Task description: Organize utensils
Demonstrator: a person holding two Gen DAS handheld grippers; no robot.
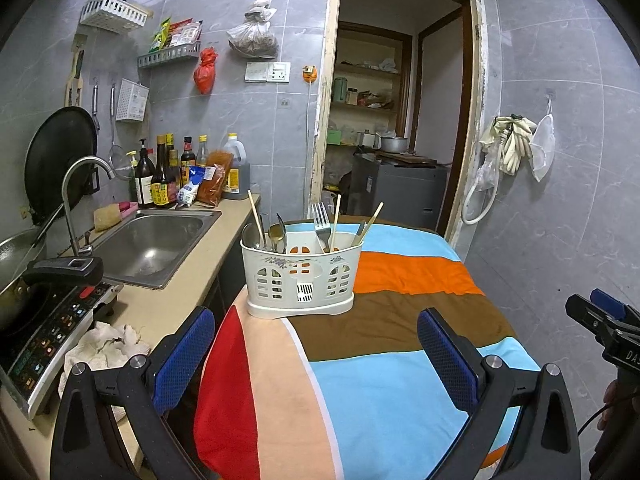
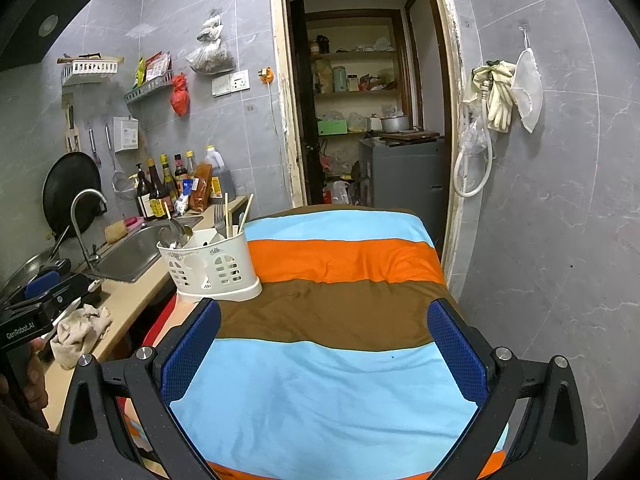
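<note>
A white plastic utensil caddy [image 1: 301,276] [image 2: 214,268] stands on the striped cloth [image 1: 400,312] [image 2: 340,320] near the table's left edge. Spoons [image 1: 277,234] [image 2: 176,234] stand in its left compartment. A fork [image 1: 321,220] [image 2: 219,216] and wooden chopsticks [image 1: 372,218] [image 2: 227,210] stand toward its right. My left gripper [image 1: 320,344] is open, low in front of the caddy, nothing between its fingers. My right gripper [image 2: 324,340] is open over the cloth, the caddy beyond its left finger. The right gripper's body [image 1: 604,324] shows at the left wrist view's right edge.
A counter on the left holds a steel sink [image 1: 154,242] with a tap [image 1: 82,184], sauce bottles [image 1: 168,176], an induction cooker [image 1: 52,332] with a pan, and a crumpled rag [image 1: 108,344] [image 2: 78,334]. A doorway [image 1: 396,120] opens behind the table. A tiled wall with hanging gloves [image 2: 496,96] is on the right.
</note>
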